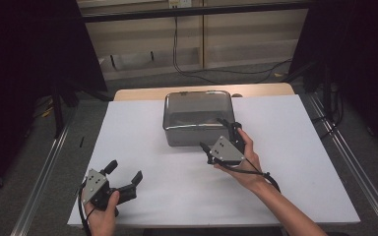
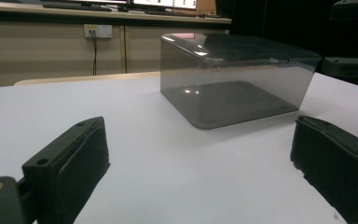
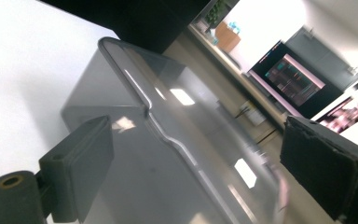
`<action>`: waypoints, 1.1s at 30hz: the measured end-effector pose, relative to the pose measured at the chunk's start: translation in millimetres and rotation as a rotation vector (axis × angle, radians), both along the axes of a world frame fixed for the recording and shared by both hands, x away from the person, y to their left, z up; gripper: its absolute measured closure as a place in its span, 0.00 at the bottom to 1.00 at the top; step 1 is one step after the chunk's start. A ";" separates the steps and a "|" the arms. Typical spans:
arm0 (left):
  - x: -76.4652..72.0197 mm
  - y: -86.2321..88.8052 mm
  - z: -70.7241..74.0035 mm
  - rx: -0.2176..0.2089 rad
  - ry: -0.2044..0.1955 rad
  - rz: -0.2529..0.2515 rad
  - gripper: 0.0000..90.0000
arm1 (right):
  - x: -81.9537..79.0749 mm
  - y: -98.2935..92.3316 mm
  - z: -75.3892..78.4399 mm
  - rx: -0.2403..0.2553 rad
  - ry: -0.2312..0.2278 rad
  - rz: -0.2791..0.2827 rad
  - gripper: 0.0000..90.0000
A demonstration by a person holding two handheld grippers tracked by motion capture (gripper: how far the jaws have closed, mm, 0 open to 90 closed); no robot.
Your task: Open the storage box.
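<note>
High view. A white table point(image 1: 285, 147) carries a smoky, translucent lidded box point(image 1: 198, 118) toward 12 o'clock from the table's centre. The right gripper point(image 1: 220, 137), held in the right hand point(image 1: 246, 160), sits at the box's near right corner, at about 5 o'clock from the box; its jaws stand spread, one against the box's front wall and one up by the lid's edge, closed on nothing. The left gripper point(image 1: 126, 173), held in the left hand point(image 1: 103, 216), rests near the table's front left edge, at 7 o'clock from the box and well apart from it, its jaws wide.

Left gripper view. Two black jaws rise at 7 and 4 o'clock, widely separated, with bare white table point(image 2: 168, 177) between them. The box point(image 2: 235, 84) stands beyond, toward 12 to 1 o'clock, its lid on and its interior apparently empty. A wall socket point(image 2: 99, 31) with a cable sits at 11 o'clock.

Right gripper view. The view is tilted. The jaws stand at 8 and 4 o'clock, wide apart, straddling the box point(image 3: 168, 154), whose lid rim runs diagonally between them. Whether either pad touches the box cannot be told. A lit monitor point(image 3: 294, 80) shows at 2 o'clock.
</note>
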State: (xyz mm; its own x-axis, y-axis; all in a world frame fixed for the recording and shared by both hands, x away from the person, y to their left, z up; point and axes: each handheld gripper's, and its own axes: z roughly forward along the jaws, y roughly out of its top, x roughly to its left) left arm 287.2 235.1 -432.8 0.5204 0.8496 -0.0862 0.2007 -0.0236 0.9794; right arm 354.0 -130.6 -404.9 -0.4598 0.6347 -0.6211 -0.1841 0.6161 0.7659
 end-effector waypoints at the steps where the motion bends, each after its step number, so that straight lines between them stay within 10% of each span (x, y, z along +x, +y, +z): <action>1: -0.3 0.0 0.4 0.001 -0.003 -0.001 0.05 | 1.9 1.8 -0.2 -0.023 -0.016 0.001 0.10; 21: 1.2 -1.0 -1.3 0.019 0.007 -0.014 0.04 | 14.7 28.2 -12.8 -0.451 -0.200 -0.047 0.41; 33: 0.1 -3.7 -0.8 0.037 0.003 -0.016 0.04 | 16.2 37.5 -24.4 -0.568 -0.229 -0.044 0.60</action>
